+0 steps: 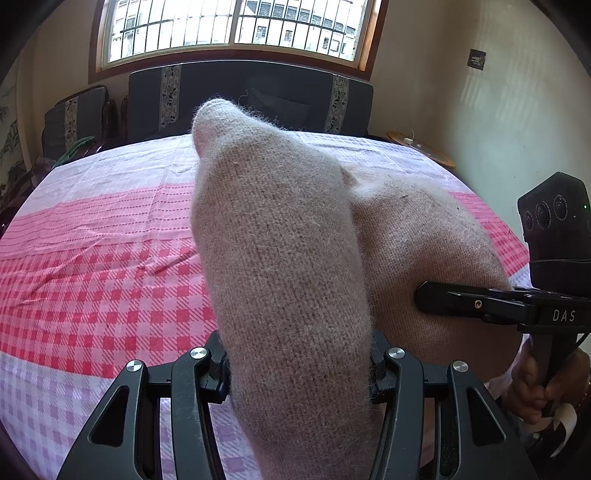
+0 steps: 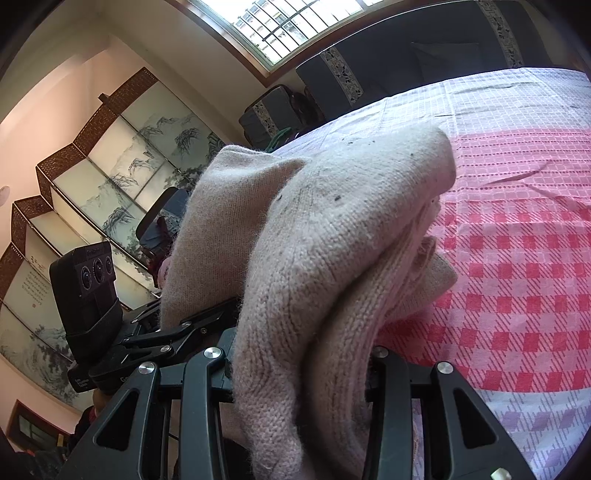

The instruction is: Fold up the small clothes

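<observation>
A beige knitted garment is held up above a table with a pink and red checked cloth. My left gripper is shut on one bunched part of it; the knit hides the fingertips. My right gripper is shut on another bunched part, whose folds hang toward the cloth. The right gripper also shows in the left wrist view at the garment's right side. The left gripper shows in the right wrist view at the left.
A dark sofa stands behind the table under a barred window. A round wooden tray lies at the table's far right edge. A folding painted screen stands to the left.
</observation>
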The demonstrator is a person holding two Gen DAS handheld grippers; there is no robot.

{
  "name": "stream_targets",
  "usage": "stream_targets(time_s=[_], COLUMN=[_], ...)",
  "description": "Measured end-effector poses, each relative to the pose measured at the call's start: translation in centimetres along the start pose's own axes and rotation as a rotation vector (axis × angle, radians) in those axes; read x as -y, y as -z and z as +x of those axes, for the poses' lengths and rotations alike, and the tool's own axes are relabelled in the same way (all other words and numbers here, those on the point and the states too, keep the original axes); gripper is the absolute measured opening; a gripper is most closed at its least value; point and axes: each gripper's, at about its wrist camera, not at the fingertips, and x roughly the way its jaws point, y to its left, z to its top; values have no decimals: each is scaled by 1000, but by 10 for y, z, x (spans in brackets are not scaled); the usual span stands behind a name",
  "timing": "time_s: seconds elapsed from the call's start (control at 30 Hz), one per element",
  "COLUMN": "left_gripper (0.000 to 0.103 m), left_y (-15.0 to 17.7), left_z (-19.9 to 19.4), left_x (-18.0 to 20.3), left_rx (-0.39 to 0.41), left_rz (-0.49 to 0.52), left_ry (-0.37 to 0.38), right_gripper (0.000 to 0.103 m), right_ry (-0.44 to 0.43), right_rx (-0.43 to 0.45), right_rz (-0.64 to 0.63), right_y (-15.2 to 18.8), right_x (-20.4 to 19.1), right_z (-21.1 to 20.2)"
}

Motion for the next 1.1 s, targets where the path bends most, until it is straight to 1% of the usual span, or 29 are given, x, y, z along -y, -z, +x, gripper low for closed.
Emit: stream_targets(time_s=[0.17, 0.53, 0.77, 1.1], left_gripper=[52, 52, 52, 53], left_y=[-5, -21, -36, -50], left_z=[4, 16, 35, 61], left_x=[-5, -2, 4, 13], left_rx=[-2, -7, -9, -9], left_rz=[4, 15, 28, 42], left_ry=[0, -2, -3, -15], right_gripper=[37, 37, 37, 37], right_ry=[1, 8, 32, 53], right_rx=[0, 6, 18, 30], right_rz=[1, 0, -6, -11], right_y=[0, -1, 7, 4], right_x=[0, -2, -6, -5], right_z=[0, -1, -3, -9])
